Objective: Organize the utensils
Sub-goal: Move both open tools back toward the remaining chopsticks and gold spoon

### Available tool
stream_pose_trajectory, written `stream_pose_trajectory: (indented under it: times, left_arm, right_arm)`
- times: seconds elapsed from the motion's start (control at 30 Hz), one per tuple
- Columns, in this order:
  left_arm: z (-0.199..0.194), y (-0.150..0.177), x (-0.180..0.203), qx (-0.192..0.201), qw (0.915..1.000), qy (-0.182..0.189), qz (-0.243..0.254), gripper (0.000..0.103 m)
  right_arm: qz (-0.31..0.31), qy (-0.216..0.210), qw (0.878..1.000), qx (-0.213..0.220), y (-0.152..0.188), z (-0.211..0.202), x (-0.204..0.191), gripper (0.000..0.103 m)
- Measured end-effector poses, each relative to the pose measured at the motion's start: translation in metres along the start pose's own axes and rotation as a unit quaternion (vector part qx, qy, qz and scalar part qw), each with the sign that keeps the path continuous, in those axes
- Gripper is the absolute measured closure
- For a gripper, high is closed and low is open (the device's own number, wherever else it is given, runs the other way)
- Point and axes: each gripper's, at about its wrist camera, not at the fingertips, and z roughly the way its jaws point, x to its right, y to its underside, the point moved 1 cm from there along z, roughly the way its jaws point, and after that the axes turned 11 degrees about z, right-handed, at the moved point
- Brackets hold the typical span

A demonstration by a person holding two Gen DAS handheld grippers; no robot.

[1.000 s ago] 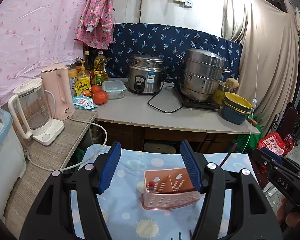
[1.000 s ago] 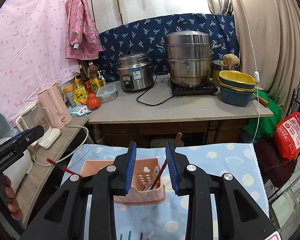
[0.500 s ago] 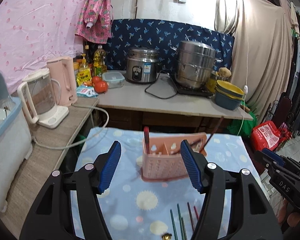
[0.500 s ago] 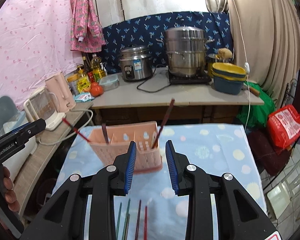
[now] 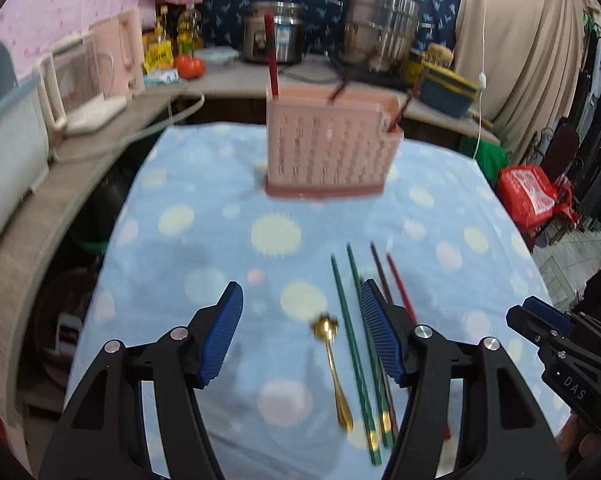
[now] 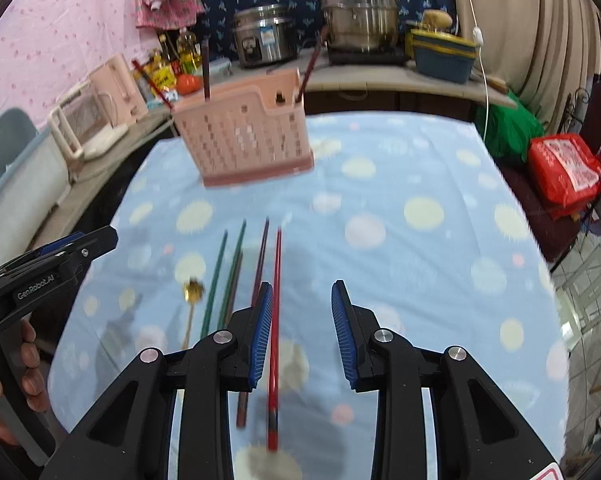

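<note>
Standing upright on the far half of the table (image 5: 204,216), a salmon-pink plastic caddy (image 5: 328,148) with perforated, grid-like walls serves as the landmark; thin dark-red sticks (image 5: 271,54) poke up out of its compartments. The table wears a soft pale-blue cloth printed with cream and pink sun-shaped dots.

On the near side of the caddy, lying loose on the cloth, are slender utensils in a rough row, all pointing toward it: two green chopsticks (image 5: 350,356) with gold-banded ends, a dark maroon chopstick (image 6: 260,264), a glossy red chopstick (image 6: 275,320), and, to the left of the green pair, a small gold metal spoon (image 5: 332,364) with a flower-shaped head and a smooth tapering handle.

Both tongs are matte black plastic with ribbed blue rubber pads. The left tongs (image 5: 300,332) hover nearer than the caddy with their jaws spread wide and nothing pinched; the spoon lies on the cloth in the gap below, the green chopsticks beside the right-hand pad. The right tongs (image 6: 300,336) stand narrower but also parted, gripping nothing; the red chopstick lies under them just beside the left-hand pad. Everything is somewhat smeared by motion blur.

Behind the caddy, steel pots (image 6: 356,12) shine on a kitchen counter.
</note>
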Motion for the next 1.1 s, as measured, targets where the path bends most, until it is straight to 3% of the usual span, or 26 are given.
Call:
stream_pose_trajectory:
  times: [0.23,0.4,0.6,0.9,1.1]
  left_arm:
    - [0.018,0.061,0.015,-0.053,0.9985,0.013,-0.005,0.046]
    - [0.026,0.092,0.024,-0.075,0.997,0.019,-0.003,0.046]
    - [0.026,0.105,0.033,-0.076,0.9968,0.025,-0.001,0.046]
    - [0.036,0.107,0.038,-0.082,0.9962,0.028,0.0,0.053]
    - [0.042,0.102,0.039,-0.08,0.9964,0.029,-0.001,0.056]
  right_arm:
    - [0.002,0.001,0.999,-0.053,0.061,0.015,0.008,0.073]
    - [-0.009,0.003,0.998,-0.07,0.086,0.021,0.006,0.073]
    - [-0.012,-0.002,0.997,-0.08,0.095,0.024,0.002,0.076]
    - [-0.02,-0.003,0.995,-0.094,0.102,0.034,-0.002,0.092]
    - [-0.021,-0.004,0.995,-0.095,0.102,0.036,-0.001,0.094]
